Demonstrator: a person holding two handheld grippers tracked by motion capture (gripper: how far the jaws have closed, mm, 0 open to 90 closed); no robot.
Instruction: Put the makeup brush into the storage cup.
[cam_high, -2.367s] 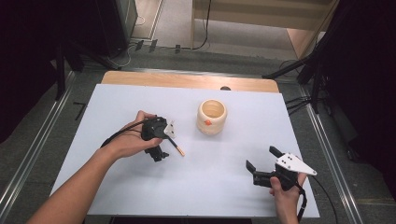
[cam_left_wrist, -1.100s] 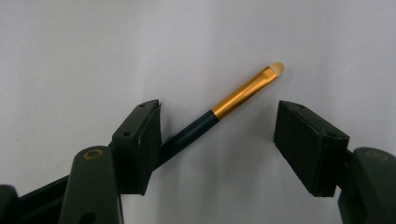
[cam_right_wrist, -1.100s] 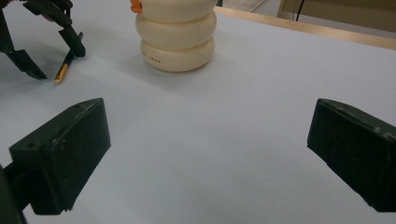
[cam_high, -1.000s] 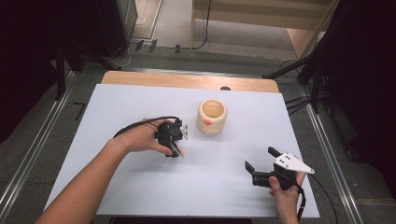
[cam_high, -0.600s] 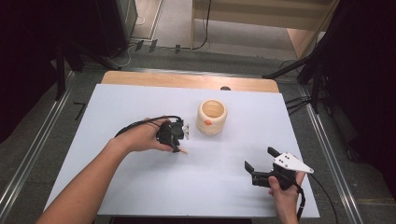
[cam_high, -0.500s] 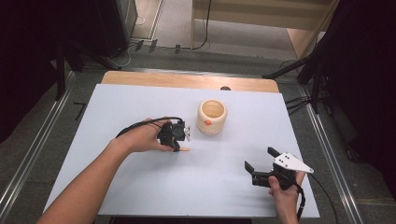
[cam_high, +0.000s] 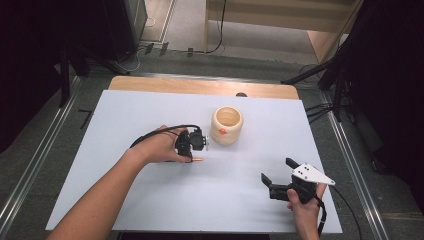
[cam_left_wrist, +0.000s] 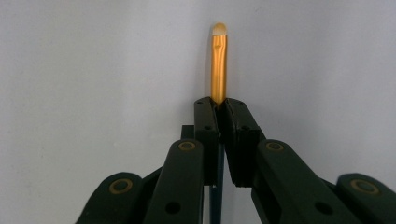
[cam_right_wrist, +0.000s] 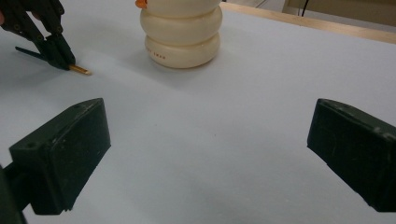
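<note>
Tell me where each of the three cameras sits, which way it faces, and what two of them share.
High view: above the person's side, looking forward and down on the white table; forearms, left tongs and right tongs show.
Left gripper view: rides the left tongs, looking along shut jaws at the slim gold-ferruled brush.
Right gripper view: rides the right tongs, low over the table, jaws wide apart, facing the cream ridged wooden pot.
Shared: high and right gripper views both show pot, brush and left tongs.
</note>
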